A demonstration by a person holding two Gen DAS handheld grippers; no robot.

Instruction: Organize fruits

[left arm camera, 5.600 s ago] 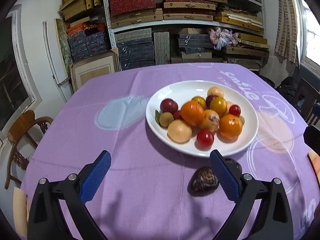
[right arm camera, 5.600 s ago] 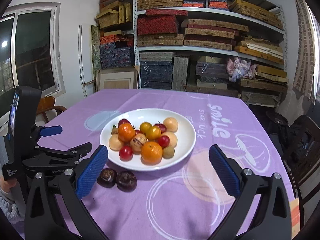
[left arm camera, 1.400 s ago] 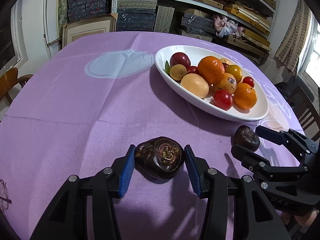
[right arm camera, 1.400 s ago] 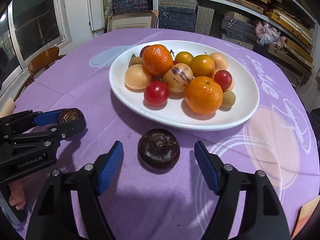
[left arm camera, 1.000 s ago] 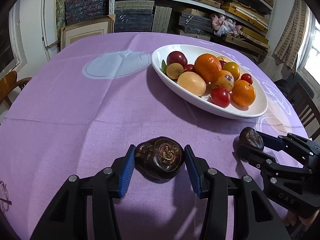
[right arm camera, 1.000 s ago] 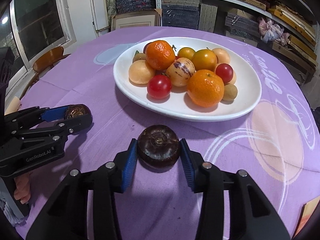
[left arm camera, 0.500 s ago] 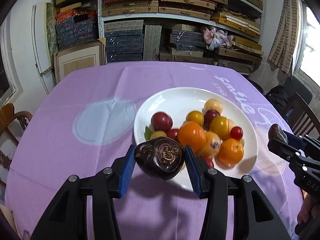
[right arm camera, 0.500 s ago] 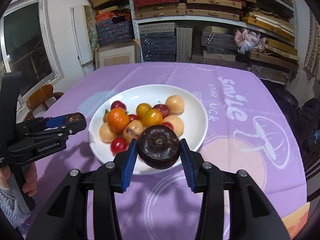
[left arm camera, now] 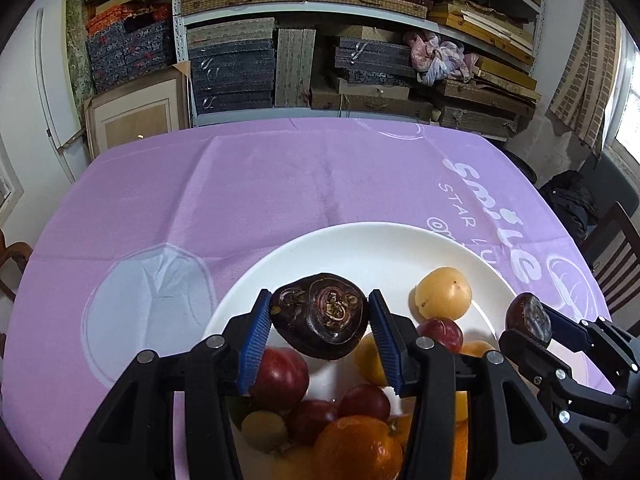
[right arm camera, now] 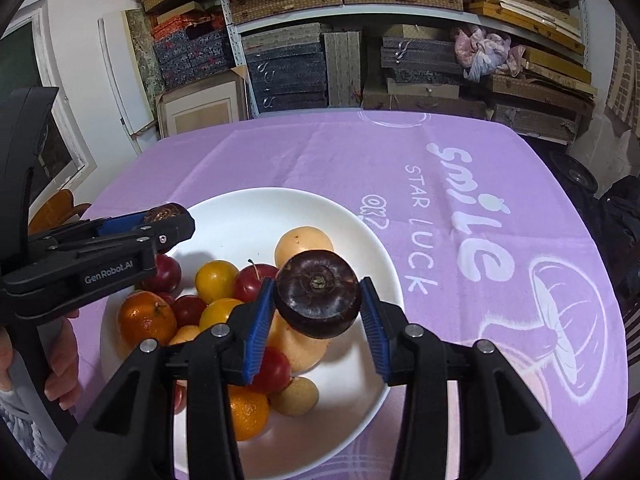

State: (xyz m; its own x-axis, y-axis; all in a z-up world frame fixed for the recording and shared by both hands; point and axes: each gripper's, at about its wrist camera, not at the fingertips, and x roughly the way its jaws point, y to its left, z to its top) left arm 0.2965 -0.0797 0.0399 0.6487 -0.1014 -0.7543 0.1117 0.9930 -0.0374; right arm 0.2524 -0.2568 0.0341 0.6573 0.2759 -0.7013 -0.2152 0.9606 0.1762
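Observation:
My left gripper (left arm camera: 318, 336) is shut on a dark purple mangosteen (left arm camera: 320, 316) and holds it above the white plate (left arm camera: 360, 240) of fruit. My right gripper (right arm camera: 318, 320) is shut on a second dark mangosteen (right arm camera: 316, 294), also held over the white plate (right arm camera: 256, 208). The plate holds oranges, red and yellow plums and pale round fruits. The right gripper with its mangosteen (left arm camera: 528, 318) shows at the right of the left wrist view. The left gripper with its mangosteen (right arm camera: 166, 212) shows at the left of the right wrist view.
The plate sits on a round table with a purple cloth (left arm camera: 280, 184) printed with "smile". Shelves of stacked boxes (left arm camera: 320, 40) stand behind the table. A dark chair (left arm camera: 616, 248) is at the right, a wooden chair (right arm camera: 56, 208) at the left.
Both grippers have moved forward with their mangosteens, from the near side of the plate to above the fruit on it.

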